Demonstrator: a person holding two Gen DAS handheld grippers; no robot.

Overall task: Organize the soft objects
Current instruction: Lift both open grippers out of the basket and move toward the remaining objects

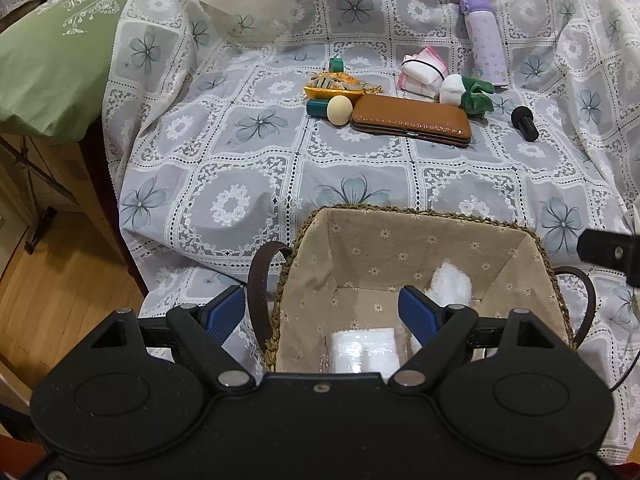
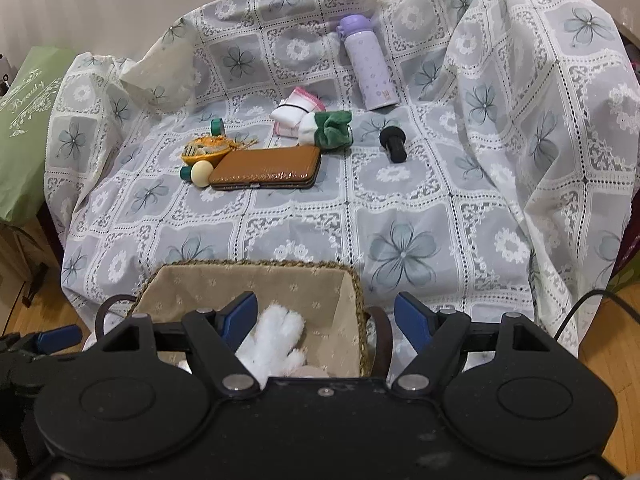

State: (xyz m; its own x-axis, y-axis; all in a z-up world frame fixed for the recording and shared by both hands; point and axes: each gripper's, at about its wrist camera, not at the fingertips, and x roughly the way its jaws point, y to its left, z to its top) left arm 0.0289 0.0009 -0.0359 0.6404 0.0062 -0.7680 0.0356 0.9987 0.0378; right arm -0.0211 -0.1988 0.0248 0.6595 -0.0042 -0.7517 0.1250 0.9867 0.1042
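Both the left gripper and the right gripper hang with jaws apart and empty over the basket at the bottom, likely because the fluffy white toy already lies inside.

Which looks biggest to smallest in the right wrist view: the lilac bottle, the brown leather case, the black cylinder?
1. Brown leather case, though it lies nearer the camera than the bottle.
2. Lilac bottle, close behind it.
3. Black cylinder, clearly smallest.
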